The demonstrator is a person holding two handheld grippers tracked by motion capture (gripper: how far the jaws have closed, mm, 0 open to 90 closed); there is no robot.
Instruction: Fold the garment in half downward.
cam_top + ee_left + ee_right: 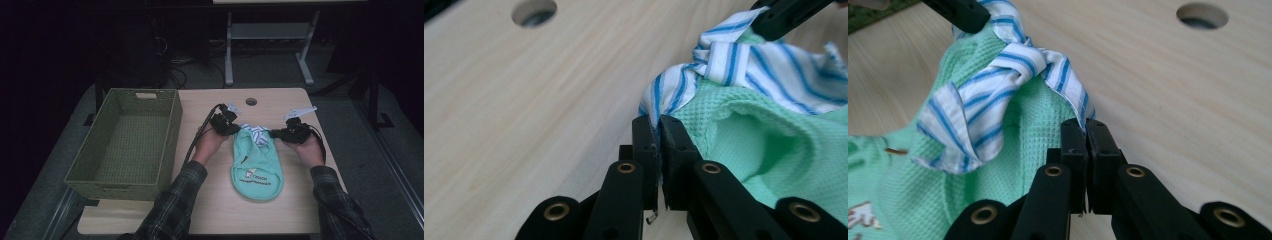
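A small mint-green garment with a blue-and-white striped collar and a printed logo lies on the wooden table. My left gripper is shut on the collar's left end; in the left gripper view the striped cloth is pinched between the pads of that gripper, and the green knit sags to the right. My right gripper is shut on the collar's right end, the striped edge clamped between the tips of that gripper. Each gripper view shows the other gripper's tip holding the collar farther off.
A green woven basket stands at the table's left, its inside bare. A round cable hole lies in the table top behind the garment. Table legs and cables sit on the dark floor beyond.
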